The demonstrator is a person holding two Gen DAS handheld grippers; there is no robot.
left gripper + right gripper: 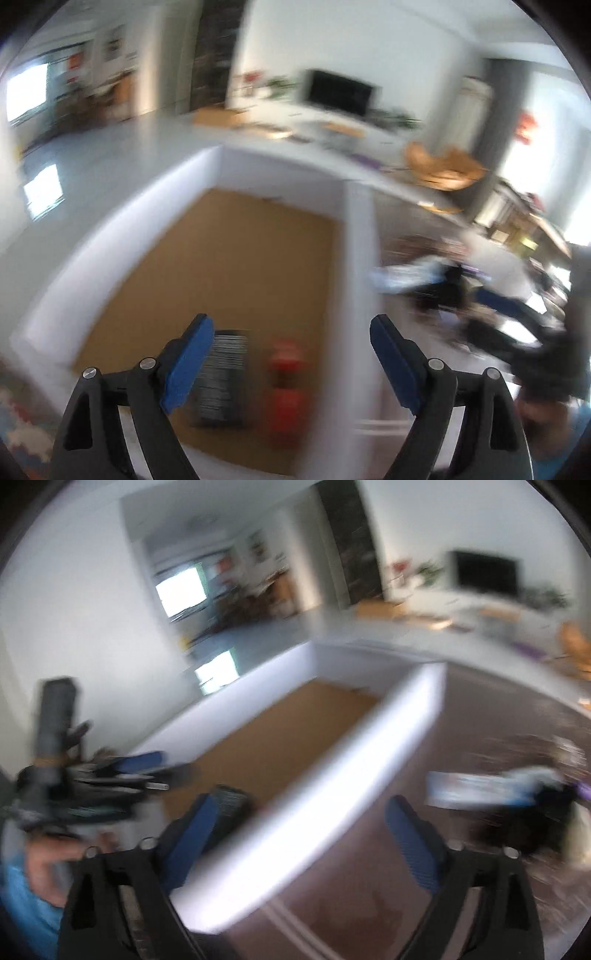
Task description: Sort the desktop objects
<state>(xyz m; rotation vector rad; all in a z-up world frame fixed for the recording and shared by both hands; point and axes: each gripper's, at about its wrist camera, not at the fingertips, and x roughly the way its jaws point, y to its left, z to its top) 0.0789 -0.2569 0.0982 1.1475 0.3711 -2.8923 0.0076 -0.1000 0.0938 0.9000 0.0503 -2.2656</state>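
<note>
Both views are motion-blurred. A white-walled box [354, 240] with a brown cardboard floor lies below my left gripper [291, 362], which is open and empty. Inside the box lie a dark ribbed object [221, 376] and a red object [286, 384]. My right gripper [301, 840] is open and empty, straddling the box's near white wall [332, 794]. The left gripper [110, 775] shows at the left of the right wrist view. A blurred heap of desktop objects [517, 790] lies on the dark brown table to the right of the box.
The heap also shows in the left wrist view [461, 288], with the right gripper [546, 354] beside it. A TV [340, 90] and white cabinet stand at the back of the room. A wooden chair [443, 166] stands at the right.
</note>
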